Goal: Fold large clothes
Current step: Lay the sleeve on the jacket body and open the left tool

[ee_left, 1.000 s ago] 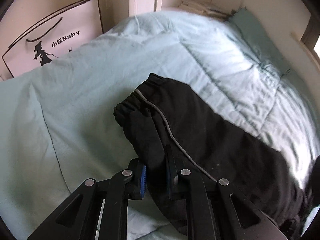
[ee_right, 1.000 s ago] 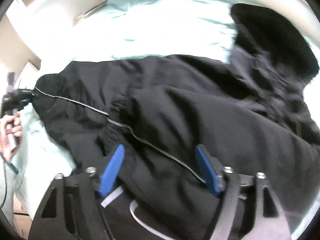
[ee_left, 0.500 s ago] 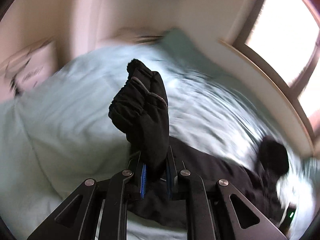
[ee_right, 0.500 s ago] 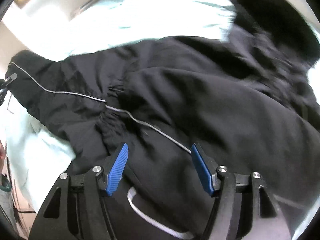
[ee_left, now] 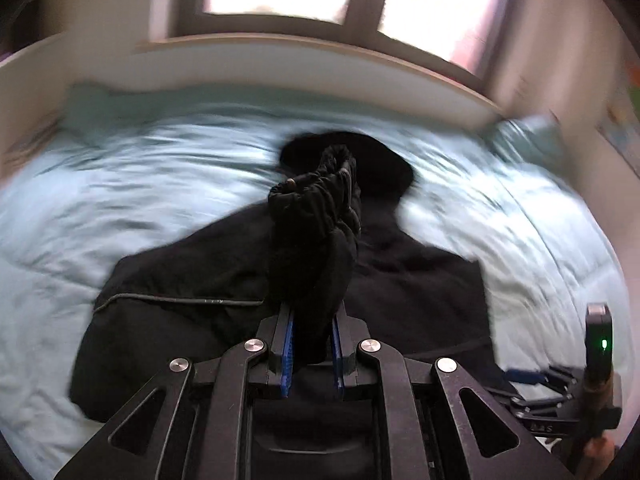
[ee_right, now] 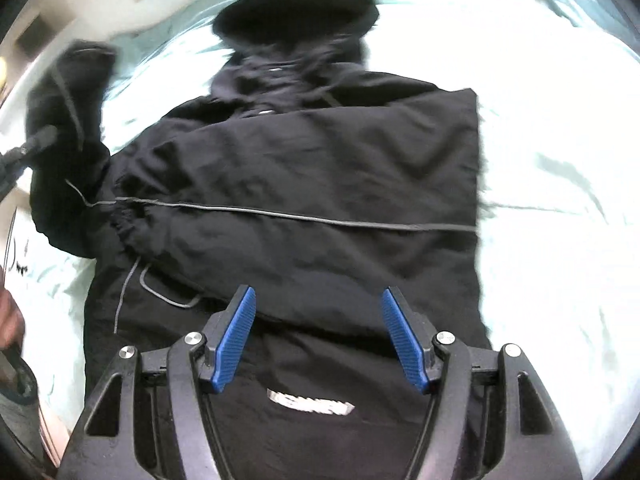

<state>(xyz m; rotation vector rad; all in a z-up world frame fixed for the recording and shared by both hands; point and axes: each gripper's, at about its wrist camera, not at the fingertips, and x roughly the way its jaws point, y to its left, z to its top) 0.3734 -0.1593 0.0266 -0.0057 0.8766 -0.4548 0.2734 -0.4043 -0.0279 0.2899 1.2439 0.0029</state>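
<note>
The left gripper (ee_left: 311,354) is clamped tight on the jacket's sleeve (ee_left: 316,240), held up above the black jacket (ee_right: 304,184). The jacket lies flat on the blue bedcover (ee_left: 120,184), long way running toward its hood (ee_right: 296,12). The right gripper (ee_right: 320,336) hangs released over the jacket's bottom edge. White writing there is too blurry to read.

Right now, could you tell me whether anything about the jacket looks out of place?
Only the sleeve: the left gripper holds it bunched up above the jacket, which lies flat on the bed. Nothing looks torn.
</note>
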